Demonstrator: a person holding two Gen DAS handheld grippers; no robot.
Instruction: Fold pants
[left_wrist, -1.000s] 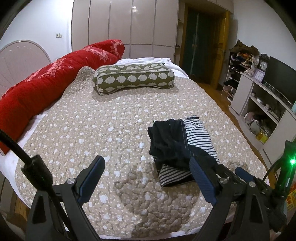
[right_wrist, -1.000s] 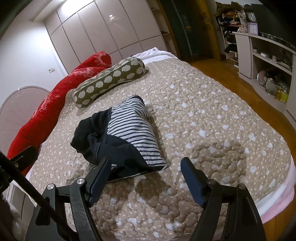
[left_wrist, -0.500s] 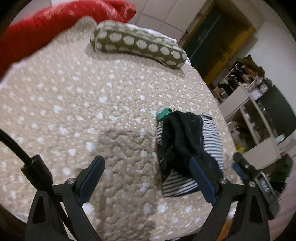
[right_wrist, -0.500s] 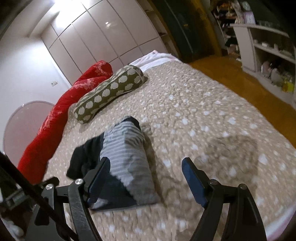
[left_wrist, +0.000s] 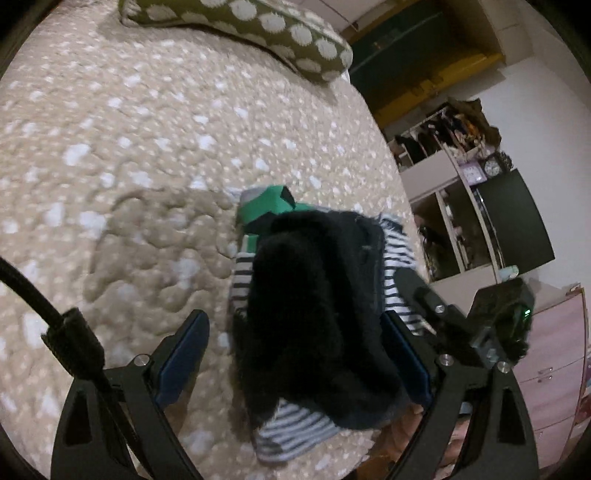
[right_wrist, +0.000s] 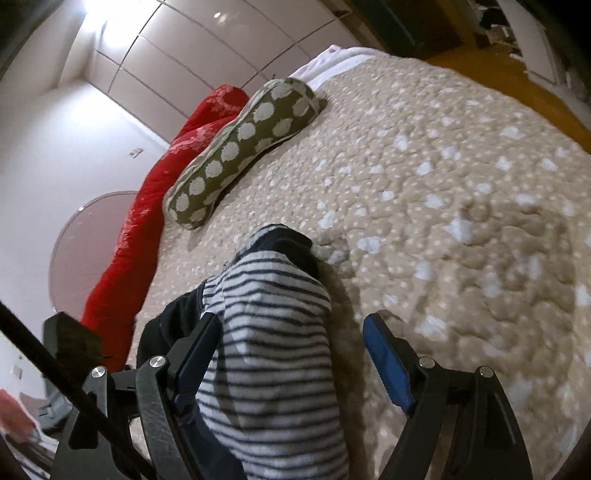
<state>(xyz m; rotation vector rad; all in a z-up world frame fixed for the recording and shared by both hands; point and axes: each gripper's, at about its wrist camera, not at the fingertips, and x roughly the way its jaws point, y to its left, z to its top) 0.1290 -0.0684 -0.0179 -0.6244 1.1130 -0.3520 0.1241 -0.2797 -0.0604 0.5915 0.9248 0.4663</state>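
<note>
A heap of clothes lies on the beige dotted quilt. On top are dark navy pants, crumpled, over a striped garment and a green piece. My left gripper is open, its blue pads on either side of the dark pants, close above them. In the right wrist view the striped garment fills the space between the pads of my open right gripper, with the dark pants at its left. Whether the pads touch the cloth is unclear.
An olive dotted bolster and a red duvet lie at the head of the bed. Shelves and a dark TV stand beyond the bed's right edge. The wooden floor shows past the quilt.
Both grippers have moved down and forward onto the clothes heap. The heap now sits between each pair of fingers. Both stay open.
</note>
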